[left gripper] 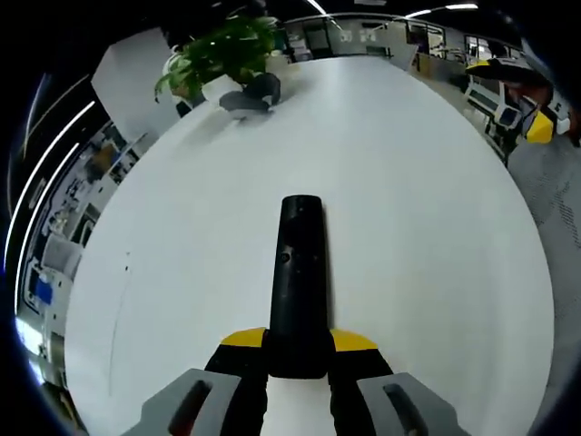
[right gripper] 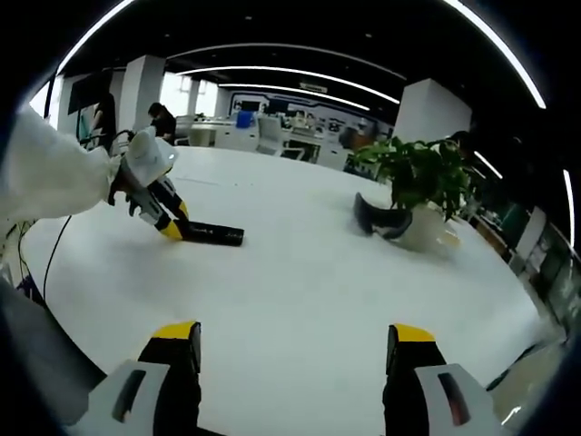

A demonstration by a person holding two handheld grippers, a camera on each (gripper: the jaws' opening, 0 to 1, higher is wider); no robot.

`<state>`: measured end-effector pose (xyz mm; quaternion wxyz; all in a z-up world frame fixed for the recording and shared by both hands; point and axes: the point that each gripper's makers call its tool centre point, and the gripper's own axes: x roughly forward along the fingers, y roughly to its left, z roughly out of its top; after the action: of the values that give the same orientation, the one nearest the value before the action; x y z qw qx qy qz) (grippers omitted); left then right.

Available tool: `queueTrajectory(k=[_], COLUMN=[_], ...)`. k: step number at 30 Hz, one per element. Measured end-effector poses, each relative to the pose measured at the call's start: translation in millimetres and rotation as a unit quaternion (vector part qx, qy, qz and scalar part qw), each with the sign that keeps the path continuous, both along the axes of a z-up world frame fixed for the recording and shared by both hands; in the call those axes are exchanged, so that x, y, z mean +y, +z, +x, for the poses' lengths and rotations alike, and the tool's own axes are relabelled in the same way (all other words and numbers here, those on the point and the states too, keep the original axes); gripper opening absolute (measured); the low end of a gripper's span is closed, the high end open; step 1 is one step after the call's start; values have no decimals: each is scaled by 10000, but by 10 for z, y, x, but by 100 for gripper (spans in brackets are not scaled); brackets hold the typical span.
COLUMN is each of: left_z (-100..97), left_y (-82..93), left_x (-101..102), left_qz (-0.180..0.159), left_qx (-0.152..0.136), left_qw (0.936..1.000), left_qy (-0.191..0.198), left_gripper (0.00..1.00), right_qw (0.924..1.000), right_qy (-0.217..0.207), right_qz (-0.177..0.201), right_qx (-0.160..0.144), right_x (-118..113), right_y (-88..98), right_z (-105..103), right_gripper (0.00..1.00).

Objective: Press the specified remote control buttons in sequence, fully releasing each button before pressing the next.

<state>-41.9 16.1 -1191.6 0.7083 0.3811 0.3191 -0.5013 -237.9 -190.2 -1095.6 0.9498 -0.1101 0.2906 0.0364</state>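
Observation:
A long black remote control (left gripper: 300, 277) lies lengthwise on the white table (left gripper: 408, 182), its near end held between the yellow-tipped fingers of my left gripper (left gripper: 299, 343), which is shut on it. In the right gripper view the same remote (right gripper: 214, 234) lies far off at the left, with the left gripper (right gripper: 172, 227) clamped on its end and a white sleeve (right gripper: 45, 173) behind it. My right gripper (right gripper: 295, 350) hovers above the white table (right gripper: 300, 272), jaws wide apart with nothing between them, well away from the remote.
A potted green plant (left gripper: 222, 50) with a dark object (left gripper: 252, 94) beside it stands at the table's far end; the plant (right gripper: 413, 182) sits at the right in the right gripper view. Office desks and people (right gripper: 163, 120) lie beyond the table.

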Motion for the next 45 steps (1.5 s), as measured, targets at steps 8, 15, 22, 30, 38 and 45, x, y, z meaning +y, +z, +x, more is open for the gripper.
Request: queueTrajectory(k=[8, 15, 22, 30, 38, 45], left_z=[195, 328, 332, 451, 604, 478], left_y=[16, -17, -40, 29, 61, 211], left_x=[46, 65, 74, 135, 329, 319], left_qz=[279, 578, 574, 500, 293, -603], left_qx=[55, 238, 576, 260, 137, 464], left_qw=[9996, 9976, 9965, 9978, 9840, 9666], left_qy=[-73, -311, -191, 353, 1750, 2445], left_gripper=[24, 24, 25, 44, 65, 98], right_qw=[10000, 10000, 9999, 9999, 10000, 9998], right_qy=[7, 11, 32, 58, 9, -20], right_qz=[-4, -3, 1, 30, 84, 167], right_qx=[46, 69, 103, 85, -12, -99], right_x=[4, 4, 13, 25, 7, 0], right_y=[-17, -25, -38, -30, 13, 50], right_z=[-4, -7, -12, -12, -5, 4], right_gripper=[82, 81, 81, 81, 81, 81])
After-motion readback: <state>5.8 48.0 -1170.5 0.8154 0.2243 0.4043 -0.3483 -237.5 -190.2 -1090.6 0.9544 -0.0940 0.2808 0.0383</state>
